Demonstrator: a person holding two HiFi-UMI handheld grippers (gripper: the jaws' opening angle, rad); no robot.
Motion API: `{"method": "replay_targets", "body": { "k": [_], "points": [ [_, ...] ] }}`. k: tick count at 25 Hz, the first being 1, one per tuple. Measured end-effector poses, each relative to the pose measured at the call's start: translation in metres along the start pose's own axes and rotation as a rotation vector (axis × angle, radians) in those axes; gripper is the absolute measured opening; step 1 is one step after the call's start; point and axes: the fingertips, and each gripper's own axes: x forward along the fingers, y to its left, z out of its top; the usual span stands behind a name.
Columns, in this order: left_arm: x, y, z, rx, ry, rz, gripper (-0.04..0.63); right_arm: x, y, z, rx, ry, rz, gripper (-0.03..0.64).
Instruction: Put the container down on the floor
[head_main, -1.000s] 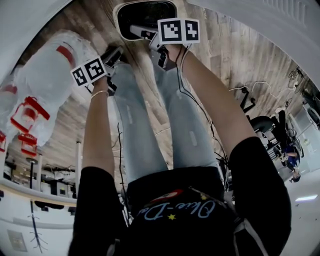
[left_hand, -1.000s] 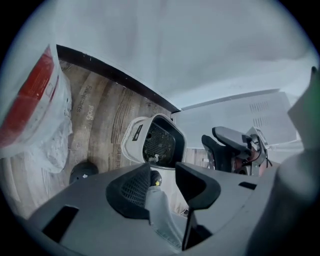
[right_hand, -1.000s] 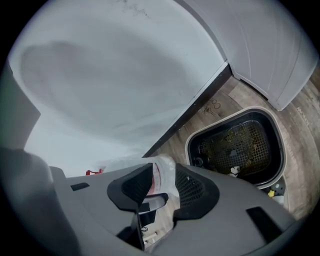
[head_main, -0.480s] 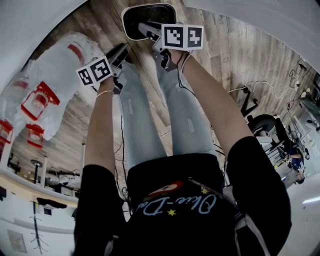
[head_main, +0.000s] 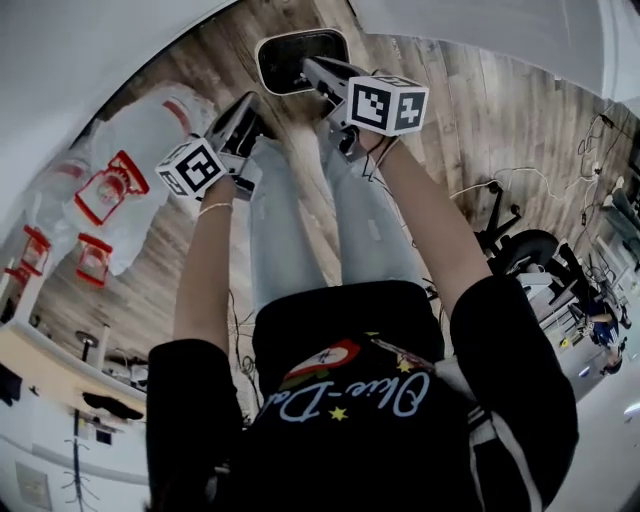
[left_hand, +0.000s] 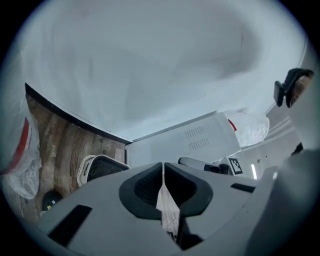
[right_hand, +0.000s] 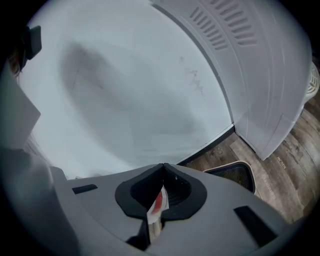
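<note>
Head view, left: white plastic bag (head_main: 125, 175) with red print lies on the wood floor (head_main: 470, 110), beside the person's left arm.

Left gripper (head_main: 252, 103): marker cube toward the camera, jaws pointing down toward the floor, near the container's left side but apart from it. In the left gripper view the left gripper (left_hand: 163, 164) has its jaws closed, tips meeting. A thin pale strip shows in the slit behind the tips; cannot tell what it is. It grips no container.

Container (head_main: 290, 58): dark inside, pale rim, sitting on the floor ahead of the person's legs (head_main: 330, 230) and close to the white wall. In the left gripper view the container (left_hand: 100, 170) rests on the planks left of the jaws, just beside a white cabinet (left_hand: 190, 140) with vent slots.

Right gripper (head_main: 310, 66): in the head view its tips overlap the container's rim. In the right gripper view the right gripper (right_hand: 163, 165) has its jaws pressed together at the tips. A white and red sliver sits in the slit below them; identity unclear. The container (right_hand: 235, 175) lies on the floor to the right of the jaws, clear of them, next to the vented cabinet (right_hand: 265, 65).

Head view, far right: black office chair (head_main: 525, 245) and loose cables (head_main: 470, 185) on the floor
</note>
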Motion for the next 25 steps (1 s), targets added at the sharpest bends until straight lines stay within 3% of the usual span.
{"method": "replay_targets", "body": {
  "k": [3,9,17,25],
  "points": [
    [-0.012,-0.030,0.004,0.058,0.019,-0.021,0.014,-0.026,0.017,0.018,0.032,-0.076,0.007,0.000],
    [-0.042,-0.096,0.026,0.209,-0.009,-0.052,0.014,-0.073,0.064,0.045,-0.043,-0.158,0.019,0.000],
    [-0.059,-0.183,0.049,0.320,-0.054,-0.117,0.014,-0.137,0.123,0.087,-0.246,-0.247,0.018,0.000],
    [-0.070,-0.249,0.072,0.530,-0.060,-0.089,0.014,-0.178,0.158,0.124,-0.362,-0.312,0.000,0.000]
  ]
}}
